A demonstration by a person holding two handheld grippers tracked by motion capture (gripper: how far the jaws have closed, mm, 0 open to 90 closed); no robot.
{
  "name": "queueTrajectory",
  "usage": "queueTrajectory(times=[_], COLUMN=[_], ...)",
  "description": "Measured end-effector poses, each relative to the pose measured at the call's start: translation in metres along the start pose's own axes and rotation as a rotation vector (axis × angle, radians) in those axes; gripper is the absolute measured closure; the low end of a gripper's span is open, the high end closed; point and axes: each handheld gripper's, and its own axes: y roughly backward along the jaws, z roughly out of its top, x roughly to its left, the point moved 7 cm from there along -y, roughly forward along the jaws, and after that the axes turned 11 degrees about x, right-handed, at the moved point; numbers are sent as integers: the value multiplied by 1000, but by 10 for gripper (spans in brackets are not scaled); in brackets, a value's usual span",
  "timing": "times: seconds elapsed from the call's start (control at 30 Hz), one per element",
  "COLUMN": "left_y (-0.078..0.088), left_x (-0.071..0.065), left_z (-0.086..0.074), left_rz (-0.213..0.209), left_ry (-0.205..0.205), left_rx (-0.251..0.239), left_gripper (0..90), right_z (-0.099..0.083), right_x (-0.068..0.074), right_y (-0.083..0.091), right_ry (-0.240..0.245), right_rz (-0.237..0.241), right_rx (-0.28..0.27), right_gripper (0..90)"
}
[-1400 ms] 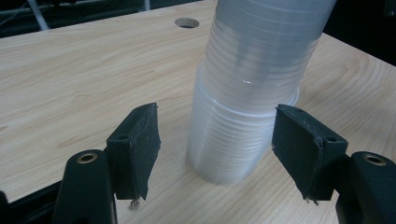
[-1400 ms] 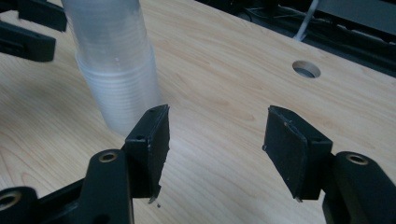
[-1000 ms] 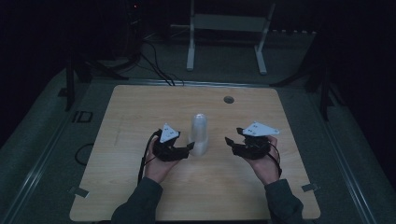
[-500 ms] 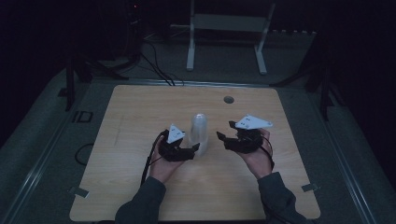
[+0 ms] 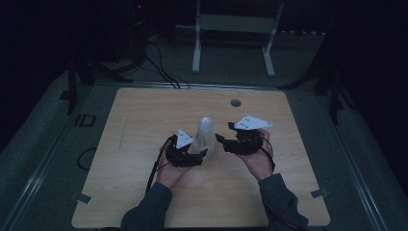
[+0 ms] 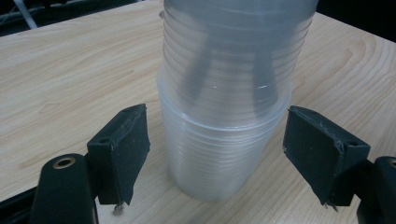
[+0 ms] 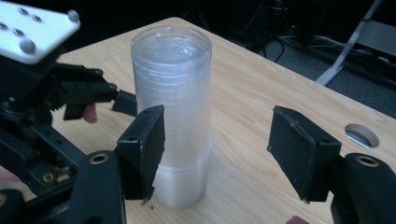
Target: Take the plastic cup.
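Your wooden surface [image 5: 144,192] fills the middle of the high view, with dark floor around it and a white stand [image 5: 233,29] at the top of the frame, well beyond the far edge. A small round hole [image 5: 235,102] sits in the surface toward the upper right, well apart from your work.

The stack of clear plastic cups [image 5: 206,132] stands upside down at the centre of the frame, its rims on the surface. Nothing else stands on the surface near it.

Your left gripper [image 5: 201,155] sits just left of and below the stack. Its jaws have just been opening; they now flank the lowest cups with a gap on each side.

Your right gripper [image 5: 222,142] is just right of the stack. Its jaws have also been opening and stand apart with nothing between them, the stack lying behind its left one.
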Motion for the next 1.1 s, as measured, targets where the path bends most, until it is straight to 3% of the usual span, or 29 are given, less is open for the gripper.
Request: queueTrajectory(times=[0.3, 0.73, 1.1], left_y=[-7, -10, -11], left_x=[0, -2, -4], left_z=[0, 1, 0], left_rz=[-5, 1, -6], left_ry=[12, -4, -6], left_rx=[-1, -4, -10], left_gripper=[226, 227, 227], right_z=[7, 20, 27], right_x=[5, 17, 17], right_y=[-7, -23, -35], right_ry=[4, 6, -5], right_rz=[14, 54, 90], right_rx=[-1, -9, -16], right_gripper=[346, 333, 318])
